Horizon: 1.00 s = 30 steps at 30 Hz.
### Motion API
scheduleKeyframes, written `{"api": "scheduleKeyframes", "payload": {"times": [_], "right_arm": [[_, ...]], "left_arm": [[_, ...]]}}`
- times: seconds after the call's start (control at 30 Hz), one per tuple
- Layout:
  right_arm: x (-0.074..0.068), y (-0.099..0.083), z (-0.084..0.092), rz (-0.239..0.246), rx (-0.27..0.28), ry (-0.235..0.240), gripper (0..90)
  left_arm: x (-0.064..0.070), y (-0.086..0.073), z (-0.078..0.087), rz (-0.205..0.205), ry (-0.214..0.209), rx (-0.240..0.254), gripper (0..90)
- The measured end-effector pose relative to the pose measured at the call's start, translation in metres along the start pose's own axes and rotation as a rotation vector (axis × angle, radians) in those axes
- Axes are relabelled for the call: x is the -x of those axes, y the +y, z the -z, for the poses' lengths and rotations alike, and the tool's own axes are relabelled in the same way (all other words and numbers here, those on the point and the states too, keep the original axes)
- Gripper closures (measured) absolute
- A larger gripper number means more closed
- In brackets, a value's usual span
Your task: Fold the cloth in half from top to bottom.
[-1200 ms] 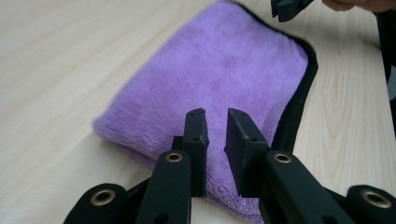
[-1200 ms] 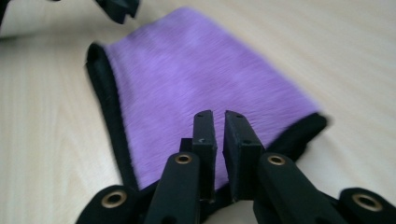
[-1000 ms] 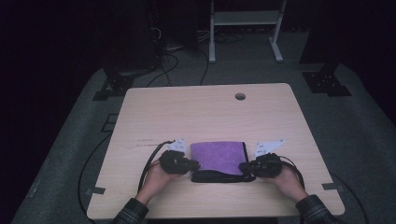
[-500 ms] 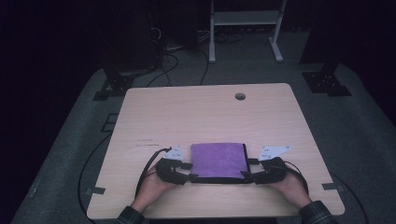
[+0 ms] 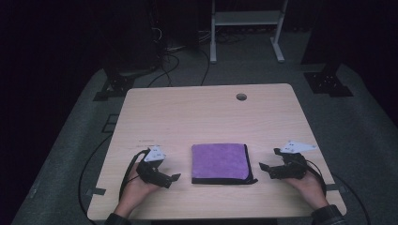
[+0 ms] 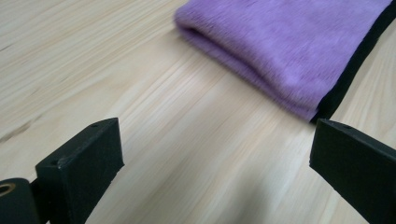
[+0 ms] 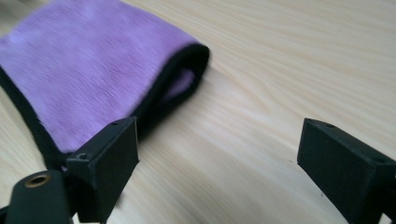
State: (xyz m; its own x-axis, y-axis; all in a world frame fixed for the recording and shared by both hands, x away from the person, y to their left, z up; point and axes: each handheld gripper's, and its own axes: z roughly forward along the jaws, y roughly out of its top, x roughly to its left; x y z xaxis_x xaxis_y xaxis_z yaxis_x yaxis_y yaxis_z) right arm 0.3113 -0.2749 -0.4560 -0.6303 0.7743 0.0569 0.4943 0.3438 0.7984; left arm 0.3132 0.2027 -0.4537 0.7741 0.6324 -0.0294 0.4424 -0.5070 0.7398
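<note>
The left claw [image 5: 170, 179] and the right claw [image 5: 267, 169] both rest low on a pale wooden desk [image 5: 206, 112], one on each side of a folded purple microfibre cloth [image 5: 219, 161] with black edging. Each claw's jaws have just been opening and now stand wide apart with nothing between them; the bare wood shows through both gaps. A hand [image 5: 136, 192] holds the left claw and a hand [image 5: 309, 187] holds the right, both coming in over the desk's near edge.

The cloth lies flat and squared near the middle of the near edge, folded into a neat rectangle, apart from both claws. In the left gripper view its rounded fold faces the jaws; in the right gripper view the black-trimmed edges face them.

The fold looks finished. The likely risk is a jaw tip snagging the soft pile or the trim as the hands draw away, dragging a layer open.
</note>
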Motion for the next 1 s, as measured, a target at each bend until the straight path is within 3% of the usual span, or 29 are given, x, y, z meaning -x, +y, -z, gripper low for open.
{"api": "scheduleKeyframes", "payload": {"times": [0.3, 0.43, 0.6, 0.77, 1.0], "right_arm": [[0.014, -0.024, 0.011, -0.059, -0.052, -0.111, 11.5], [0.017, -0.031, 0.011, -0.100, -0.079, -0.125, 11.5], [0.020, -0.040, 0.012, -0.079, -0.104, -0.165, 11.4], [0.022, -0.046, 0.011, -0.076, -0.105, -0.163, 8.4], [0.023, -0.047, 0.012, -0.081, -0.107, -0.164, 8.2]], "left_arm": [[-0.013, -0.031, 0.017, 0.017, 0.066, -0.035, 0.0], [-0.017, -0.042, 0.023, 0.026, 0.082, -0.030, 0.0], [-0.022, -0.055, 0.027, 0.030, 0.100, -0.051, 0.0], [-0.027, -0.065, 0.028, 0.028, 0.096, -0.039, 0.0], [-0.029, -0.065, 0.029, 0.027, 0.093, -0.038, 0.0]]}}
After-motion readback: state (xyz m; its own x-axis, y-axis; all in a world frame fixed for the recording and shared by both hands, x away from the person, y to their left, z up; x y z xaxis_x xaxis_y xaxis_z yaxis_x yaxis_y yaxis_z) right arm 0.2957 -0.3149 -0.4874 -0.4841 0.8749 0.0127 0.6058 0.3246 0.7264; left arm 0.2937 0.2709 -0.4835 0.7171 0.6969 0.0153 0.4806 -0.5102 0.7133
